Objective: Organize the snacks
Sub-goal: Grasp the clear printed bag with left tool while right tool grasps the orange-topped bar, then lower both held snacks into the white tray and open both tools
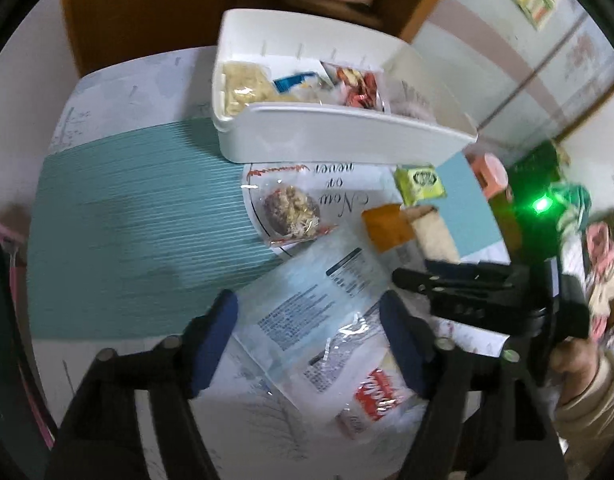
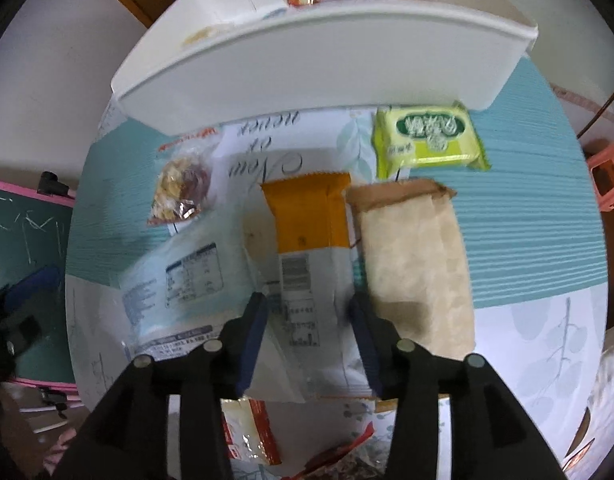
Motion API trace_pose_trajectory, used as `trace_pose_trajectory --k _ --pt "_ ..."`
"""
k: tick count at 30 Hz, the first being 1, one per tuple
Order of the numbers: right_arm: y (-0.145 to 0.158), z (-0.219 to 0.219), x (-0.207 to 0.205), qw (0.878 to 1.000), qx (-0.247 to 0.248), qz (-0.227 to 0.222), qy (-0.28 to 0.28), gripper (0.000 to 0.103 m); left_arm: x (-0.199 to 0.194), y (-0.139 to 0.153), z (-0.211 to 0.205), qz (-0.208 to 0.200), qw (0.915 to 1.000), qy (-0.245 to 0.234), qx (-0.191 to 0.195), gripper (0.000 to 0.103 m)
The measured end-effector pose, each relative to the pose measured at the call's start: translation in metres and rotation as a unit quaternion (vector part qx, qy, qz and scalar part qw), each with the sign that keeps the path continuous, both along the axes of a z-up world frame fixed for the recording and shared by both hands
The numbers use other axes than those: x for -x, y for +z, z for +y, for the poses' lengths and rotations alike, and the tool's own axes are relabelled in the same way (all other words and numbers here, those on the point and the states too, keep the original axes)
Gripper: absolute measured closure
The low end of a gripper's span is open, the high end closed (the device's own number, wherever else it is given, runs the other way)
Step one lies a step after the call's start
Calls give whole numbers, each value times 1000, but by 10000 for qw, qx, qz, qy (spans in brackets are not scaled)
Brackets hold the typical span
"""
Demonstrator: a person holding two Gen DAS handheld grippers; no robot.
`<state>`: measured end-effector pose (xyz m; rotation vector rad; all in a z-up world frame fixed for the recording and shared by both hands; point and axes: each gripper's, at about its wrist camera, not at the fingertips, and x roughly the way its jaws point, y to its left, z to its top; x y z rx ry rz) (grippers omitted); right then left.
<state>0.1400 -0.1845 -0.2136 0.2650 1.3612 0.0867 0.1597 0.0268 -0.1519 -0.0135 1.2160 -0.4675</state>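
Observation:
A white bin [image 1: 339, 136] holding several snack packs stands at the back of the table; it also shows in the right wrist view [image 2: 315, 56]. My left gripper [image 1: 311, 312] is open, its fingers either side of a pale blue and white flat packet [image 1: 327, 312]. My right gripper [image 2: 307, 316] is open over an orange and white packet [image 2: 307, 240]. Beside that packet lie a beige paper-wrapped pack [image 2: 419, 256], a green packet [image 2: 427, 140] and a clear bag of nuts [image 2: 179, 188]. The right gripper's body [image 1: 487, 292] shows in the left wrist view.
The table has a teal ribbed mat [image 1: 139, 232] over a leaf-print cloth [image 2: 547, 344]. Red and white packets [image 2: 247, 432] lie at the near edge. A pink stool [image 2: 607, 176] stands beyond the table on the right, a chalkboard [image 2: 23, 240] on the left.

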Motion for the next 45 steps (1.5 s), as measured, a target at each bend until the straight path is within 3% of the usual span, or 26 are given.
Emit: trace_pose_trajectory --k 3,11,15,17,21,26,27,29,35,39,45 --pt "-3 0 0 10000 -16 -16 -5 53 -9 -14 -5 148 9984 -547 -1 20" --pt "-5 15 -7 9993 147 -46 331 36 -44 -64 -6 1019 9880 -1148 -175 19" --pt "-4 21 -7 9984 297 -67 466 34 -45 -73 -15 1125 9791 -1654 -373 9" --pt "-5 24 -7 9982 347 -60 489 33 -40 -79 -27 1165 9681 -2105 -695 5" --pt "-6 35 -7 9969 508 18 599 29 -19 -89 -55 991 9339 -3111 -1457 0" --pt "-11 49 -18 9959 654 50 625 30 10 -91 -78 364 9093 -3705 -1858 2" --pt "-11 51 -19 9952 723 44 662 33 13 -89 -80 273 9113 -3649 -1888 9" --pt "-6 56 -14 9936 828 -54 767 68 12 -83 -80 389 9193 -3489 -1777 15" --pt "-3 48 -19 9968 501 -11 626 72 18 -73 -65 515 9366 -3030 -1683 19" --pt "10 35 -17 9990 191 -126 377 72 16 -47 -44 545 9532 -2643 -1364 19" --pt "72 26 -21 9973 -116 -710 176 72 -1 38 -35 -296 9673 -2162 -1291 19"
